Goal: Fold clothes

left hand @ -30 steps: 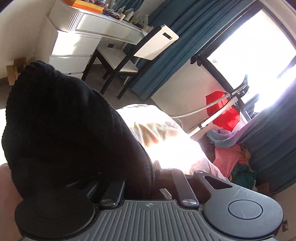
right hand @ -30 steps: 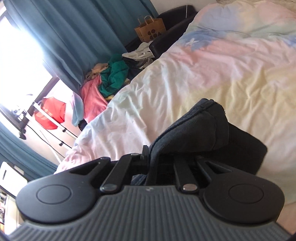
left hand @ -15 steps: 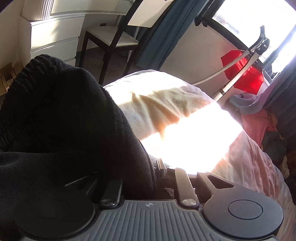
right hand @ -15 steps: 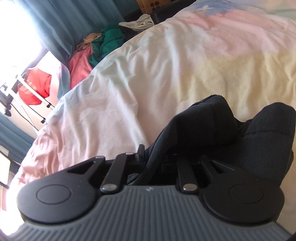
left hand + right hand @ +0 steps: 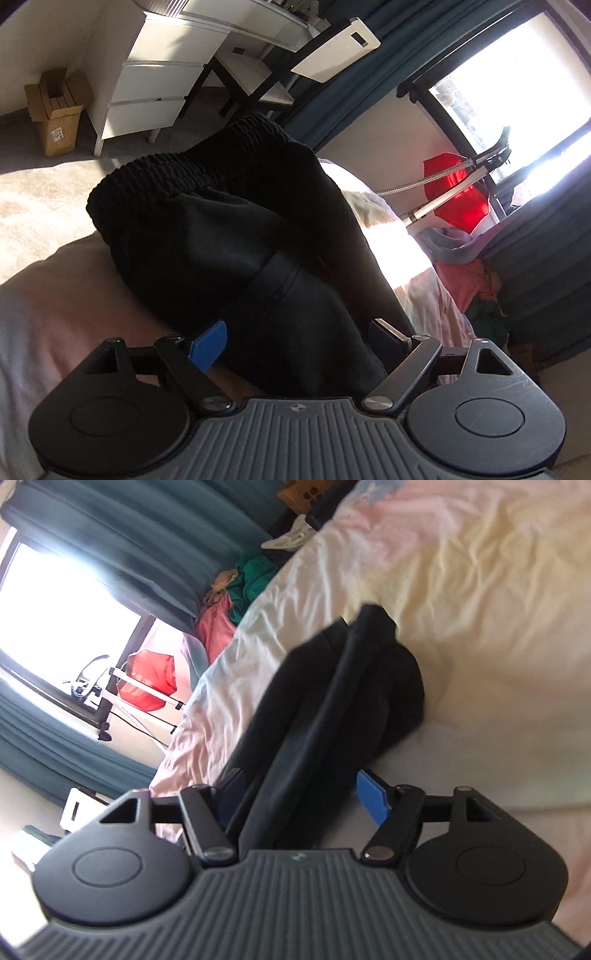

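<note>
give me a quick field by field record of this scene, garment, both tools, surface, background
garment: black shorts with a ribbed waistband, bunched on the bed
left tool: open, fingers on either side of the shorts, not clamped
right tool: open, shorts lying between its fingers
surface: bed with a wrinkled pale pastel cover
background: white drawers, chair, cardboard box, teal curtains, red cloth on a rack, pile of clothes by the window

Home bedroom: bed with pastel duvet (image 5: 461,572), white drawer desk (image 5: 155,85) and chair (image 5: 295,62), teal curtains (image 5: 122,535), clothes heap (image 5: 236,590) by window.
</note>
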Tool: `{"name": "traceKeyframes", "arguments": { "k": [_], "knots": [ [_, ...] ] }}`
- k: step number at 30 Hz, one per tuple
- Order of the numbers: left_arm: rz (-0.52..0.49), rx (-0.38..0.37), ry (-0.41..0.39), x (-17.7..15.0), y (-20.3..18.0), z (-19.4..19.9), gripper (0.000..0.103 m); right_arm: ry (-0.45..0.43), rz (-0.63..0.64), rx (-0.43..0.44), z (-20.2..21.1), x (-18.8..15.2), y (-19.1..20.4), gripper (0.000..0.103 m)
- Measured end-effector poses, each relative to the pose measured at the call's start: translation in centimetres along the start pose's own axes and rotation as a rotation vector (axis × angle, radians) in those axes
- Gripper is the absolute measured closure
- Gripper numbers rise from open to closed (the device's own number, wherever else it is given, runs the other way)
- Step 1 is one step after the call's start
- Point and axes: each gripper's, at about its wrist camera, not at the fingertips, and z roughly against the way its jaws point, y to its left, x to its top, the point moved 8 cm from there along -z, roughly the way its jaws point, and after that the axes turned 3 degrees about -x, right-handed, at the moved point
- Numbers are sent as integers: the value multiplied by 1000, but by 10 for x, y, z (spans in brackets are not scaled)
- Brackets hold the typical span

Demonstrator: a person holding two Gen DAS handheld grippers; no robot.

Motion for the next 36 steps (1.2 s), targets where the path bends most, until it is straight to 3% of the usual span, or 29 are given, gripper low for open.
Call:
{"name": "traceKeyframes", "arguments": {
  "k": [3, 7, 11, 14, 15, 16, 17, 18, 19, 20, 22, 25, 31, 36],
  "knots": [
    [42, -43, 27, -19, 20, -3, 9, 48, -90, 17, -13, -16, -13, 29],
    [113, -50, 41, -28, 41, -45, 8, 46, -145, 30, -39, -22, -17, 29],
    [184, -105, -95, -11, 51, -84, 8, -11, -171, 85, -66, -14, -20, 29],
    [216, -94, -185, 10, 49, -104, 7, -73, -164, 89, -81, 0, -14, 30],
    [234, -76, -200, 16, 49, -108, 10, -92, -155, 65, -86, 4, -11, 30],
    [251, -59, -215, 22, 50, -113, 20, -110, -146, 41, -92, 9, -9, 32],
    [278, -35, -224, 28, 52, -117, 26, -129, -137, 16, -97, 13, -6, 42],
    [312, -12, -223, 32, 55, -120, 40, -142, -133, -8, -100, 16, -5, 48],
    [339, 0, -219, 34, 58, -121, 49, -150, -134, -34, -101, 18, -4, 66],
    [352, 7, -213, 37, 60, -119, 54, -158, -127, -46, -100, 18, -2, 77],
    [338, 12, -200, 41, 63, -105, 72, -172, -106, -51, -93, 19, 4, 84],
    [288, 7, -191, 50, 56, -86, 84, -188, -88, -45, -78, 18, 10, 87],
    [236, 2, -170, 66, 20, -34, 89, -178, -115, -14, -22, 6, -7, 88],
    [203, 20, -117, 47, 7, 41, 89, -147, -159, -18, 27, 3, -35, 88]
  ]
}}
